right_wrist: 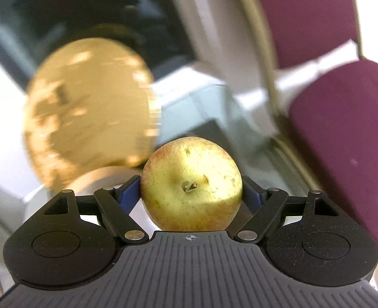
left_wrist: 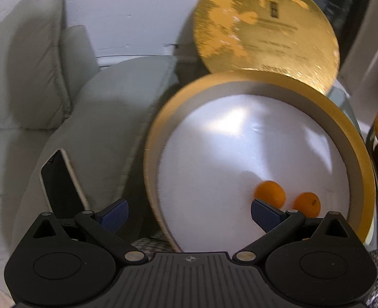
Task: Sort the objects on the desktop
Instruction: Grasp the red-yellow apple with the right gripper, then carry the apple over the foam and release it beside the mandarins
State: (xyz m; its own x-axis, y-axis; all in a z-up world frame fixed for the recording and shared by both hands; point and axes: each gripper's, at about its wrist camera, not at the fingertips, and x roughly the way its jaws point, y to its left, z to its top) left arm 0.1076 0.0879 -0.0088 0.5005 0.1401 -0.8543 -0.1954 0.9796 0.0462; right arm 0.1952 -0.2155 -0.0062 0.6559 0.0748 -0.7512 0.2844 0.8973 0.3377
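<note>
Gripping an apple (right_wrist: 191, 183), right tool (right_wrist: 191, 192) faces gold lid (right_wrist: 86, 107); left tool (left_wrist: 189, 214) spread.

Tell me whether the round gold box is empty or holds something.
Not empty. The round gold box is open, with two small orange balls on its white floor, near the open left gripper. Its gold lid stands behind.

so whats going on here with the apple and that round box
A person is sorting things with a handheld gripper in each hand. The right gripper has its jaws shut on a yellow-green apple, held up in the air. The left gripper is open and empty, over a round gold-rimmed box that holds two small orange balls. The box's gold lid stands propped behind it. A phone lies on the sofa to the left.
</note>
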